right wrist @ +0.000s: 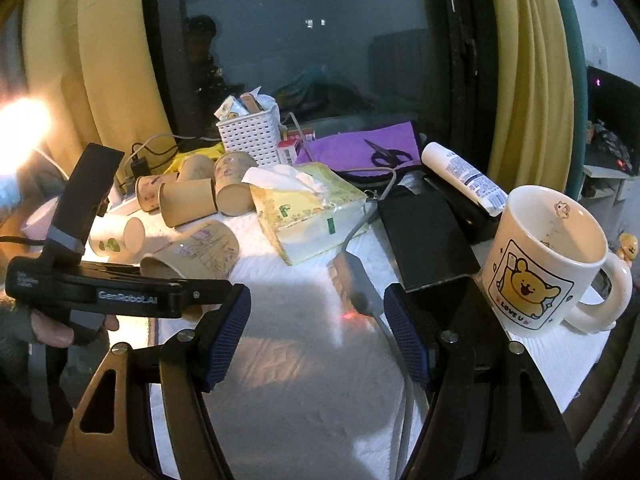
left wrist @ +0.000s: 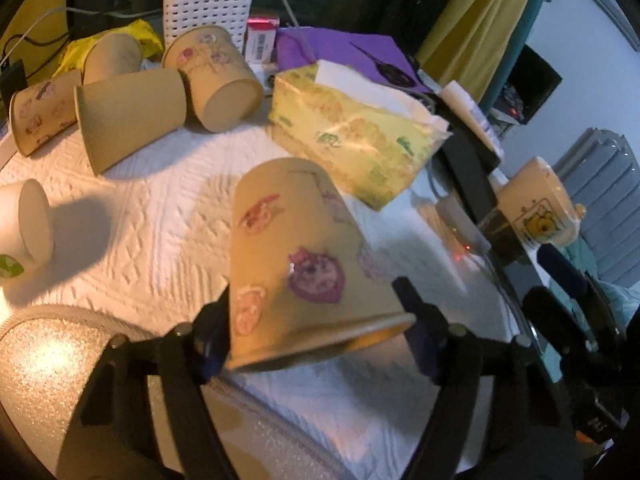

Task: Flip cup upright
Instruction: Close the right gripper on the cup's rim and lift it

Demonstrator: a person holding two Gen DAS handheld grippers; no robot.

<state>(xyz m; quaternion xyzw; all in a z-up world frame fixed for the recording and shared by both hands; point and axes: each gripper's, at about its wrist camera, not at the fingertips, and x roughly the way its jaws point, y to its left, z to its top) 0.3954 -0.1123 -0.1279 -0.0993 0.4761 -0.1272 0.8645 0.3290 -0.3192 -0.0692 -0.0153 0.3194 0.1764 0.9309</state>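
My left gripper [left wrist: 316, 340] is shut on a brown paper cup with cartoon prints [left wrist: 300, 264], gripping it near the rim. The cup is tilted, its bottom pointing away and up, its open mouth toward the camera, lifted above the white cloth [left wrist: 160, 216]. In the right wrist view the same cup [right wrist: 200, 250] lies sideways in the left gripper [right wrist: 160, 276]. My right gripper [right wrist: 316, 320] is open and empty above the table, right of the left gripper.
Several more paper cups [left wrist: 132, 116] lie on their sides at the back left. A yellow tissue pack [left wrist: 352, 136], a white basket [left wrist: 208, 4], a bear mug [right wrist: 548, 260], a black box [right wrist: 424, 236], purple cloth with scissors [right wrist: 384, 152] and a tube [right wrist: 464, 176] crowd the table.
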